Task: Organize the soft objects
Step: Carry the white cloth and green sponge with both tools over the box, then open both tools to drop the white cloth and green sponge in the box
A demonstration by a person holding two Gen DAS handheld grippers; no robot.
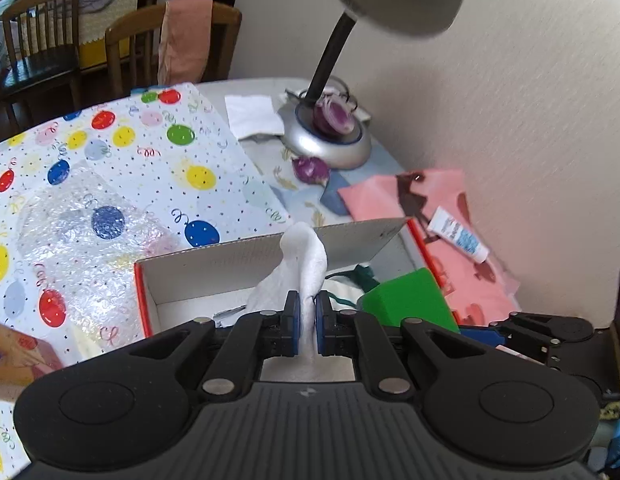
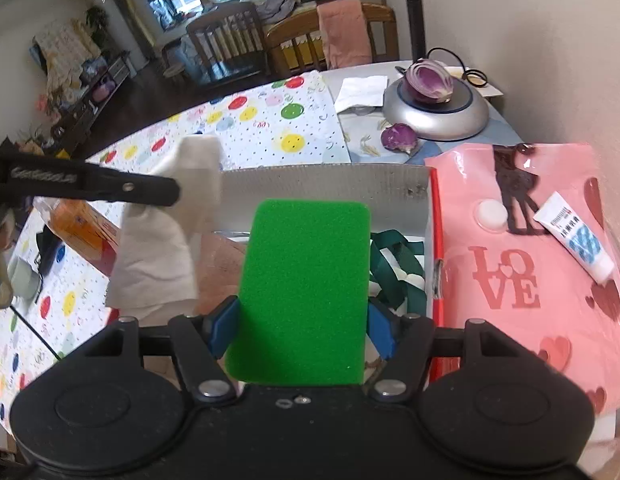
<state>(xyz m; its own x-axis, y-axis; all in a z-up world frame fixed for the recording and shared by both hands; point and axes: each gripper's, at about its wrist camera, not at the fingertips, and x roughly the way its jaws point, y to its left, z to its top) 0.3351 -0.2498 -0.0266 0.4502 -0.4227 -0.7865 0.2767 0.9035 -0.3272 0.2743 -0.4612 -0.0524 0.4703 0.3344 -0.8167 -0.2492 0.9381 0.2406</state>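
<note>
Left gripper (image 1: pixel 306 322) is clenched on a white cloth (image 1: pixel 303 260) that rises toward twelve o'clock above the open cardboard box (image 1: pixel 213 270). Right gripper (image 2: pixel 301 330) grasps a green sponge (image 2: pixel 305 288), long axis running six to twelve, hanging over the box's right half. Both loads look poised above the box, the sponge seemingly nearer its floor

— What do the grippers look like?
— The left gripper (image 1: pixel 305 320) is matte black plastic: two round housings, a ribbed centre panel, silver pivot screws on angled link arms, and blue pads (image 1: pixel 295 322) on its fingers.
— And the other?
— The right gripper (image 2: pixel 301 326) has the same black body, silver screws and blue pads (image 2: pixel 380 334).
</note>
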